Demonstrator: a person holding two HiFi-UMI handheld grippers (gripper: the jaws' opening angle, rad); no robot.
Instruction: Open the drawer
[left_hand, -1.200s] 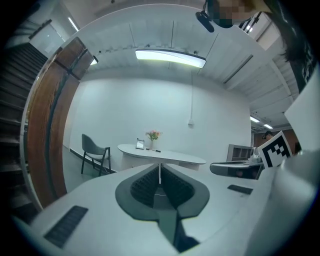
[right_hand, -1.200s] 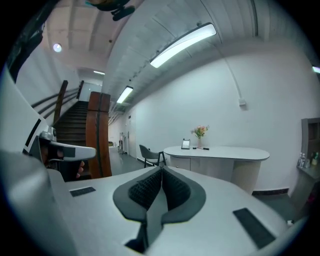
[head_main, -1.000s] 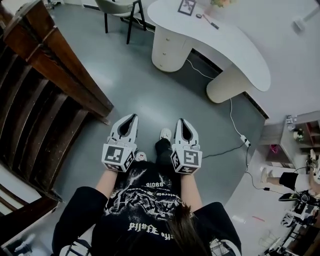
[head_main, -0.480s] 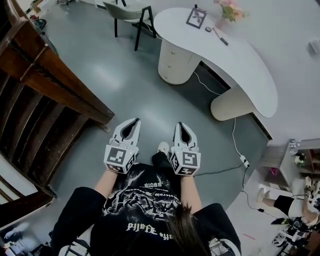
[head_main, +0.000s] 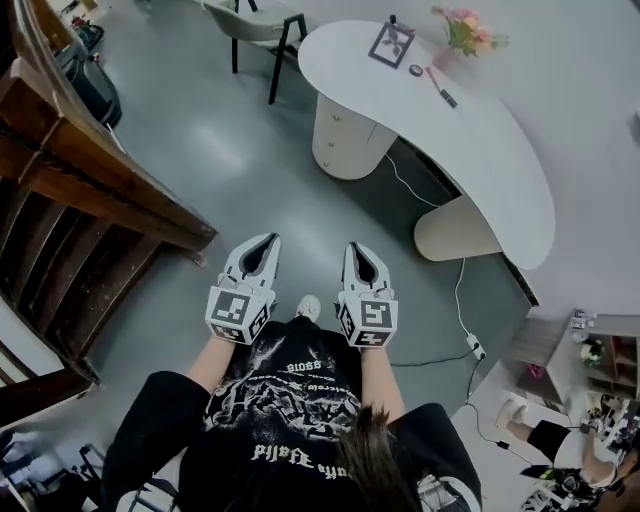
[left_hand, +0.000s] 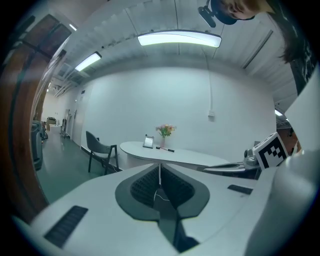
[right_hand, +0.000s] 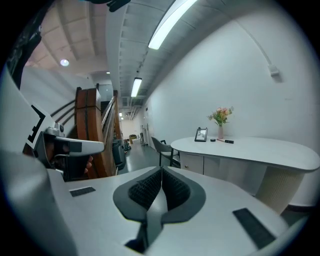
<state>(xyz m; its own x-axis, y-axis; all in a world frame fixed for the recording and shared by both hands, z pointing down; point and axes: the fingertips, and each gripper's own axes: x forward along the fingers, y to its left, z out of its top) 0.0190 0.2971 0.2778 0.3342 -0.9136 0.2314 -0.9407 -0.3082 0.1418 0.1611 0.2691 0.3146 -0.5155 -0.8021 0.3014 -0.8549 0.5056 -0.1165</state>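
Jaws on your left gripper (left_hand: 160, 169) were pressed together with nothing between them, and the jaws of your right gripper (right_hand: 161, 171) were likewise closed on nothing. You held the two grippers side by side in front of your chest, a little apart, both pointing out over the smooth grey floor (head_main: 250, 150).

Off to the left of the left jaws stood a dark brown wooden staircase with a railing (head_main: 100, 190). Far ahead of those jaws, a grey chair with black legs (head_main: 255, 20) stood just beside the near end of a white, curved, kidney-shaped desk (head_main: 470, 130).

Well ahead of both pairs of jaws, the round cream pedestal of drawers (head_main: 345, 135) sat under that end of the desk, and its drawer fronts looked closed. Neither gripper touched it.

Farther ahead and to the right, the desktop carried a black picture frame (head_main: 388, 45), a vase of pink flowers (head_main: 462, 30) and a small dark pen-like item (head_main: 445, 97).

To the right of the right jaws, a thin white cable (head_main: 460, 250) ran across the floor to a white power strip (head_main: 476, 350).
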